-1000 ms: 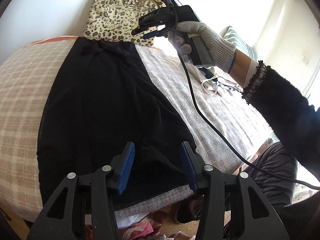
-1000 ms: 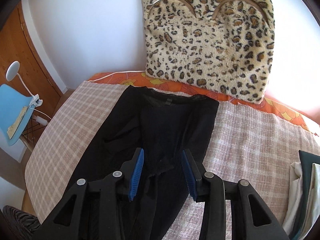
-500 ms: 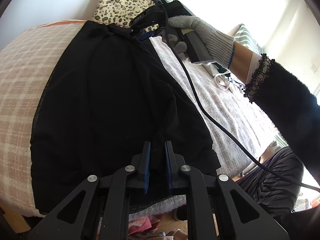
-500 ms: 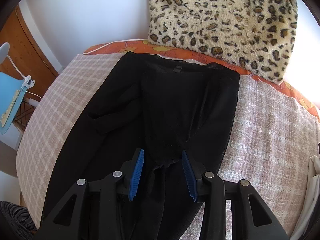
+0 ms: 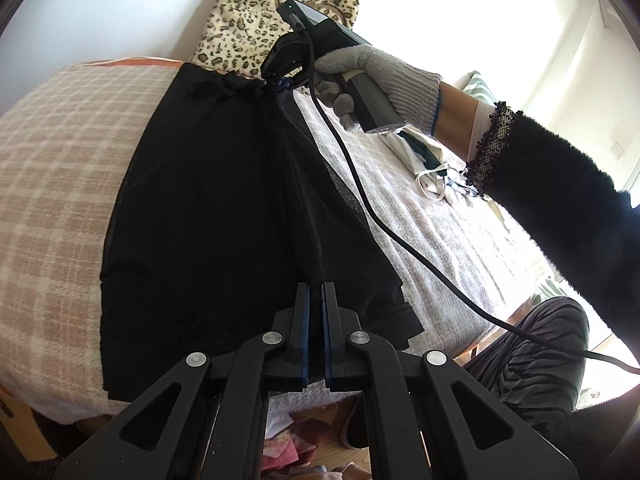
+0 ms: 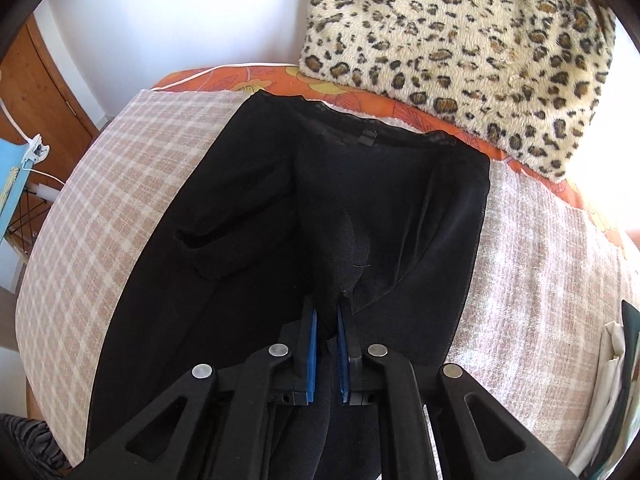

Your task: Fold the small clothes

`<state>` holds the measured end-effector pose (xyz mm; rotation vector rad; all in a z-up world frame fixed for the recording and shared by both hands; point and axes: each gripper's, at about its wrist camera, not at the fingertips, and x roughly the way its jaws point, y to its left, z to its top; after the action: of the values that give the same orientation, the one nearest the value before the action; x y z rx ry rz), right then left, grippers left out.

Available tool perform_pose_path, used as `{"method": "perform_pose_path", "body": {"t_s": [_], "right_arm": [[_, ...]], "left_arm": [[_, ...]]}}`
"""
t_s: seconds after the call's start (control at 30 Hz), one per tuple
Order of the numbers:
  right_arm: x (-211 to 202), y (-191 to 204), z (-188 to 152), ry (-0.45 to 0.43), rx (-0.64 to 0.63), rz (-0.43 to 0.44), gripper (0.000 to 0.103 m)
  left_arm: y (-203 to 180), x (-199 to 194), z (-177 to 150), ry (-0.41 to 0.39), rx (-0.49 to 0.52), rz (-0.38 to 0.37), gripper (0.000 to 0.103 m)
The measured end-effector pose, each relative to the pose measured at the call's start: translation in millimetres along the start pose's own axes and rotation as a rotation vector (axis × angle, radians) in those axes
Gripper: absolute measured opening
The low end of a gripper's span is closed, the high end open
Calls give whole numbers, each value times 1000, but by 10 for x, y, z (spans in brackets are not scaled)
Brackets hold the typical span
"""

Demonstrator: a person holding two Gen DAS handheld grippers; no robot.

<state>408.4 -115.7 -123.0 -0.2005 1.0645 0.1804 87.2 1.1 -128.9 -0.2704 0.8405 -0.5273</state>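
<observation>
A black sheer garment (image 5: 208,200) lies spread along a checked beige blanket (image 5: 56,168). My left gripper (image 5: 315,292) is shut on a fold near its hem end and lifts a ridge of fabric. My right gripper (image 6: 326,314) is shut on a pinch of the black garment (image 6: 248,288) near the waistband end. In the left wrist view the right gripper (image 5: 276,82) shows at the far end, held by a grey-gloved hand (image 5: 372,76), pinching bunched fabric.
A leopard-print cushion (image 6: 460,48) leans on the white wall behind. A pile of light clothes (image 5: 428,168) lies on the blanket to the right. A black cable (image 5: 384,216) trails from the right gripper. A wooden door (image 6: 36,92) stands left.
Both grippers went from open to shut on the black garment; the left shut first, then the right. The fabric now rises in a ridge between them.
</observation>
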Motion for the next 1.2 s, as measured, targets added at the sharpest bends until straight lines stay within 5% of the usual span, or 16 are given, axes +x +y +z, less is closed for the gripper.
{"method": "perform_pose_path", "body": {"t_s": [0.2,0.37,0.53,0.67,0.93,1.2], "right_arm": [[48,169,63,-15,-5,79,36],[-296,45,-207,-108,53,72,37],[-676,-124,-1042,-113,130,106,39],[-804,-10,-1727,-38,109,156,39],[-979,155,-2803,47,210,351,39],[-1003,391,-3205,70,188,383,33]], "left_arm": [[180,22,-66,43,-59,61,5],[242,-91,-94,49,-56,85,10],[182,-393,-38,20,43,101,10],[386,-581,146,14,64,144,45],[956,-501,177,113,-61,180,45],[1009,-392,42,174,-120,119,43]]}}
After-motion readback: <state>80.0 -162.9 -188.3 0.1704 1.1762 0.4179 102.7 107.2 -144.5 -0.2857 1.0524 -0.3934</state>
